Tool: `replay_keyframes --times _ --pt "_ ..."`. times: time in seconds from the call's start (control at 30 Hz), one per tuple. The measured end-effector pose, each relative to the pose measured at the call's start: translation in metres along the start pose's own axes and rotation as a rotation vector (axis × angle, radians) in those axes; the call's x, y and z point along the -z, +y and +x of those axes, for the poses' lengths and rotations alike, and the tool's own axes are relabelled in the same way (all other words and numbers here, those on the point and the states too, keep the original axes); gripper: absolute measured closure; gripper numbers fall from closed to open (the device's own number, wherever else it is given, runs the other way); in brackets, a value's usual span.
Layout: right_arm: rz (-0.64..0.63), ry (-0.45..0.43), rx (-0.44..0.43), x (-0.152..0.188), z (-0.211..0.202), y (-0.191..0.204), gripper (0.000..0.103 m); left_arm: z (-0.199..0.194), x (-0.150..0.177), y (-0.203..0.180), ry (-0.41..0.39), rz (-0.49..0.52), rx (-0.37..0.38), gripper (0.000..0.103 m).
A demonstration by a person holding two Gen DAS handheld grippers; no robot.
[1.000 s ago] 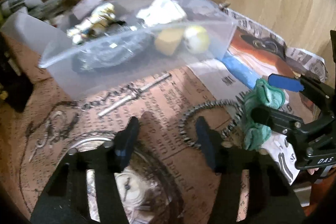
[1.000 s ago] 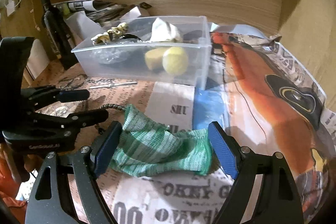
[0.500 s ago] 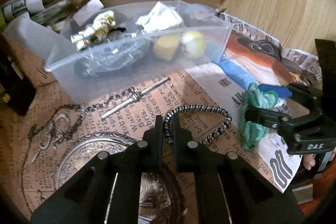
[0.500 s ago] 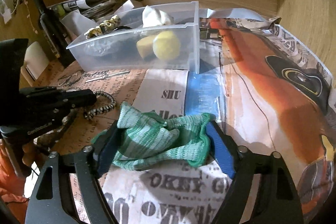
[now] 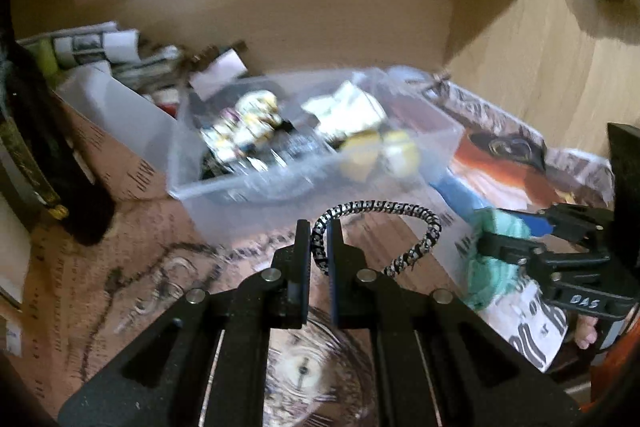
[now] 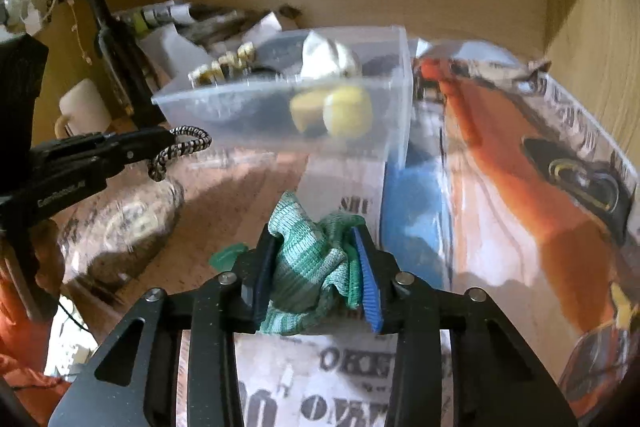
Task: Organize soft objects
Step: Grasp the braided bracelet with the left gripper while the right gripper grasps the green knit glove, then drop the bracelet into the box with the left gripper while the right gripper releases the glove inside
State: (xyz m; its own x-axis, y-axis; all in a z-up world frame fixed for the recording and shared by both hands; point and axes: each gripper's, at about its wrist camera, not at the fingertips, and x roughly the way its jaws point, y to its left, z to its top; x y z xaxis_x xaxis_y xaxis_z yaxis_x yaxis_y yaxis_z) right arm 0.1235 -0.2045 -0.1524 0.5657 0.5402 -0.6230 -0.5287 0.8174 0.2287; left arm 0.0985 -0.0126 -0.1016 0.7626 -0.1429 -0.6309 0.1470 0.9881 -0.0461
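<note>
My left gripper (image 5: 319, 233) is shut on a black-and-white braided hair band (image 5: 384, 207), which hangs lifted above the table; it also shows in the right wrist view (image 6: 182, 147). My right gripper (image 6: 316, 247) is shut on a crumpled green striped cloth (image 6: 312, 263), raised off the newspaper; the cloth also shows in the left wrist view (image 5: 492, 255). A clear plastic bin (image 5: 400, 183) stands behind both grippers and holds yellow sponges (image 6: 348, 113), a white cloth (image 6: 324, 57) and other small items.
Newspaper (image 6: 520, 167) covers the table. A dark bottle (image 6: 116, 55) and a white mug (image 6: 82, 105) stand at the left. Rolled papers (image 5: 92, 47) lie behind the bin. Wooden walls close the back and right (image 5: 520, 39).
My left gripper closed on the hair band and lifted it. My right gripper closed on the green cloth and raised it. Both moved toward the bin.
</note>
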Motion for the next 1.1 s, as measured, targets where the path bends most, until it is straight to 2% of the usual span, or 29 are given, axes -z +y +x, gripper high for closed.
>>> replay_keyframes --times 0.3,0.53,0.73,0.83,0.97,1.1 --pt "-0.029 -0.166 0.025 -0.049 -0.017 0.005 0.069 -0.02 -0.028 0.026 -0.12 -0.056 -0.089 0.096" --pt "-0.058 -0.214 0.045 -0.078 -0.007 0.01 0.068 -0.019 -0.048 0.037 -0.184 -0.07 -0.142 0.096" --pt "-0.086 -0.212 0.07 -0.098 0.009 0.007 0.068 0.001 -0.062 0.029 -0.182 -0.038 -0.168 0.096" --pt "-0.079 -0.196 0.074 -0.103 0.022 0.002 0.068 0.018 -0.064 0.023 -0.154 -0.022 -0.179 0.096" --pt "-0.064 -0.166 0.1 -0.105 0.043 -0.004 0.068 0.039 -0.062 0.018 -0.104 -0.008 -0.17 0.096" --pt "-0.055 -0.126 0.11 -0.105 0.062 -0.008 0.066 0.047 -0.058 0.023 -0.058 -0.035 -0.119 0.096"
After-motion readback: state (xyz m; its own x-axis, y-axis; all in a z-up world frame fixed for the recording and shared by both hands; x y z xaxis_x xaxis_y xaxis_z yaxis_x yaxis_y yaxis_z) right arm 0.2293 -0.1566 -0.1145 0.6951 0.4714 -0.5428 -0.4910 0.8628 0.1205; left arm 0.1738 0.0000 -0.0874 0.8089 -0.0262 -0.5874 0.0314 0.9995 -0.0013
